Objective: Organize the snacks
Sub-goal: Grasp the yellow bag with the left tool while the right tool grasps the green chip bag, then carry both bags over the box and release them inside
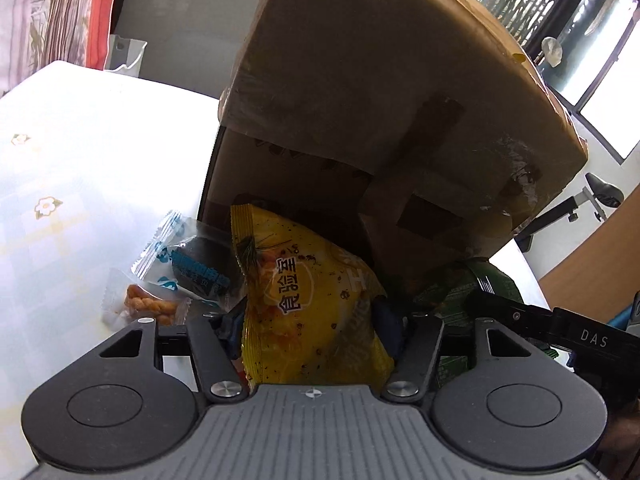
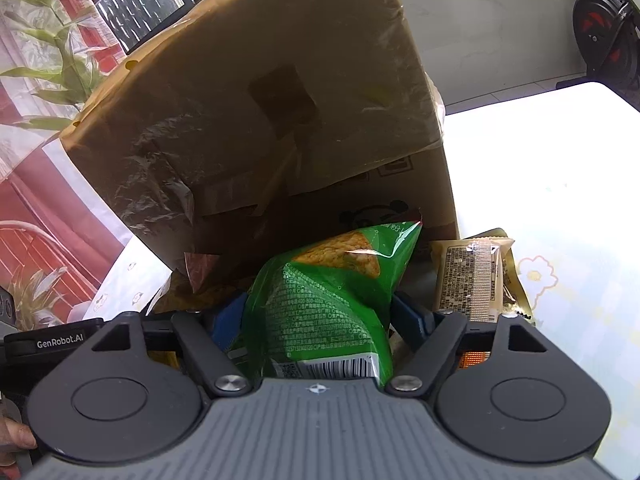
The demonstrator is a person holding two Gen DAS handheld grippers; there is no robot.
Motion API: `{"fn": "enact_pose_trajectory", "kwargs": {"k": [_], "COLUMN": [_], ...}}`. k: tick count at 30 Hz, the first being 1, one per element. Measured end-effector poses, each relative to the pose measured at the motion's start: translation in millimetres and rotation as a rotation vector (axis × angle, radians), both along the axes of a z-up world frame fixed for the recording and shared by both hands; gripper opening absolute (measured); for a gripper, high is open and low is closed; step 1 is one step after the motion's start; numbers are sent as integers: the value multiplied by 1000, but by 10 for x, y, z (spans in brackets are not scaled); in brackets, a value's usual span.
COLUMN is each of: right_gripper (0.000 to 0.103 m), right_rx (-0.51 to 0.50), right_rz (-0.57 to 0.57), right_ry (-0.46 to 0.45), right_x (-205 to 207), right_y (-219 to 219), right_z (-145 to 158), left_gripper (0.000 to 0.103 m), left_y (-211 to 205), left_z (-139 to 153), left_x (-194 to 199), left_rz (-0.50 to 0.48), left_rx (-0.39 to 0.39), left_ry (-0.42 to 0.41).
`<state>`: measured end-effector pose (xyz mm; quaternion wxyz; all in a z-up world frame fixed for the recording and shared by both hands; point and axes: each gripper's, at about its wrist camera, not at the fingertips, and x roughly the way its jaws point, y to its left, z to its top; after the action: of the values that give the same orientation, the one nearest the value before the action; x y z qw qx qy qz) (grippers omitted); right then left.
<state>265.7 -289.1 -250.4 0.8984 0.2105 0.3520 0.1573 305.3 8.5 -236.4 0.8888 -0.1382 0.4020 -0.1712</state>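
Snacks: two bags in hand, rest loose on the surface beside the cardboard box (image 1: 360,92).

Left wrist view
- Yellow bag (image 1: 312,304): centre-low in frame, clamped by the left tool (image 1: 316,320), blue pads pressed on both sides of it.
- Box: fills upper centre, flap overhanging; its opening faces the camera, bag top just at the mouth.
- Box contents: dark inside, can't tell what's in it.
- Loose items: clear-blue wrapped snack (image 1: 188,264) and small orange snack pack (image 1: 148,306), lower left, on the floral surface (image 1: 60,160), just beside the box.
- Right edge: other tool's arm and the green bag partly visible.

Right wrist view
- Green bag (image 2: 332,304): centre, right tool (image 2: 320,324) closed on it, top pointing at the box mouth.
- Beige wrapped bar (image 2: 472,276): right of centre, on the surface next to the box, touching or nearly so.
- Box interior: shadowed, contents unclear.

Step (judgement): loading both bags into the box, early to mid task.
Next: push bags under the flap, clear of its edge, then release; loose packs left to collect.
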Motion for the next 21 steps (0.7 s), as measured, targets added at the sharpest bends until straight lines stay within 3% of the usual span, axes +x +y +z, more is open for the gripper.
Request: {"fn": "enact_pose_trajectory", "kwargs": {"k": [10, 16, 21], "right_gripper": [75, 75, 75], "right_rx": [-11, -31, -63], "right_rz": [58, 38, 20], "right_ry": [-61, -101, -146], "right_x": [-220, -370, -501], "right_y": [28, 3, -70], "right_z": [171, 330, 476], "left_gripper": [59, 59, 60], "left_y": [17, 36, 130], "left_z": [410, 692, 820], "left_x": [-326, -525, -635], "left_rz": [2, 21, 60], "left_rx": [80, 151, 180], "left_ry": [-95, -171, -186]}}
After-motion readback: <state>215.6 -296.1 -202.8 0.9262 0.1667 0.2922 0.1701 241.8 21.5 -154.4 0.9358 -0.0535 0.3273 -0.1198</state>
